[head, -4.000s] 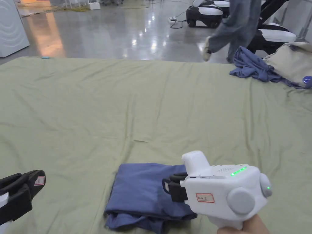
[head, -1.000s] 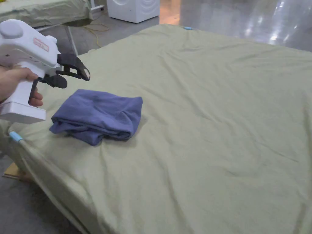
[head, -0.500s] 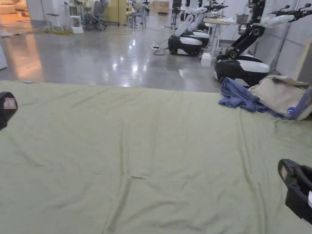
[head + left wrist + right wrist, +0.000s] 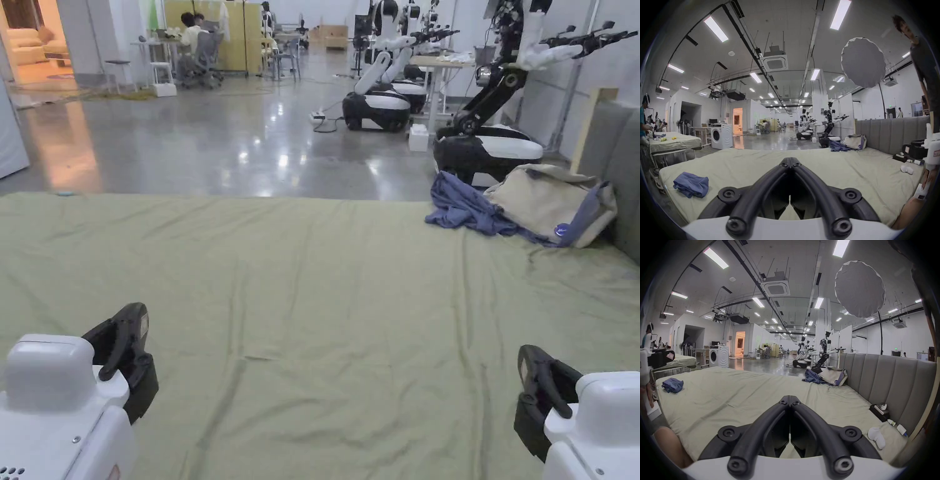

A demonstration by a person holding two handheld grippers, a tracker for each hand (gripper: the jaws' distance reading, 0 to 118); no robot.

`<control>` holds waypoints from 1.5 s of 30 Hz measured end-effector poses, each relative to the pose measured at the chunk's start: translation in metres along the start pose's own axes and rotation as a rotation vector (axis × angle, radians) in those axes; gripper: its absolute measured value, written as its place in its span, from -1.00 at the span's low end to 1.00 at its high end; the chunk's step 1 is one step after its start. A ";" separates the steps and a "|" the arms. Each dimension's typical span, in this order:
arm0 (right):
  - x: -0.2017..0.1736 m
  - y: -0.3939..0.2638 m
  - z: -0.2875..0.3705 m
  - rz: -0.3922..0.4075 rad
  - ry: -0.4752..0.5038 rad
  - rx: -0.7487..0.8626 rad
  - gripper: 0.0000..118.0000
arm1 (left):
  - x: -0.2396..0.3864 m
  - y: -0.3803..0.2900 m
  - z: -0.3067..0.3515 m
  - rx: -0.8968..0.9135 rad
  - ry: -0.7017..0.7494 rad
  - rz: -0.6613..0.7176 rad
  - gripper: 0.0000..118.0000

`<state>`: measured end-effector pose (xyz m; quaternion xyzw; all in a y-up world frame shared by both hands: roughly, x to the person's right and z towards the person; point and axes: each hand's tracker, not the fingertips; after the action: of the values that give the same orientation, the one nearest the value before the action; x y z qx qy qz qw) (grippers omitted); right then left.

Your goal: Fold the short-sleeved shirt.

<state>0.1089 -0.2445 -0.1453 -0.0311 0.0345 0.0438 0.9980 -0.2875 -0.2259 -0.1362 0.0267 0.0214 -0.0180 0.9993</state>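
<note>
Judging from how things lie, the fold looks done: the blue shirt [image 4: 691, 186] sits as a compact bundle at the lower left of the left gripper view, near the corner of the green sheet [image 4: 325, 294], and at the left middle of the right gripper view. The bundle is somewhat lumpy, so a tidy-up may be all that is left. A second blue garment [image 4: 462, 209] lies crumpled at the upper right of the head view, against a beige bag [image 4: 550, 203]; it may be the next item. You hold both tools low and level over bare sheet, well apart from the shirt. The left gripper [image 4: 128, 350] shows at the lower left of the head view, the right gripper [image 4: 540, 390] at the lower right. In their own views both pairs of jaws meet at the tips, with nothing between them.
</note>
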 end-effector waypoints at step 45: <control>0.001 0.020 -0.004 -0.084 0.014 0.009 1.00 | 0.018 0.049 -0.018 -0.189 -0.080 0.227 1.00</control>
<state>0.1080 -0.2247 -0.1509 -0.0284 0.0405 0.0014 0.9988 -0.2683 -0.1771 -0.1523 -0.0661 -0.0198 0.0963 0.9930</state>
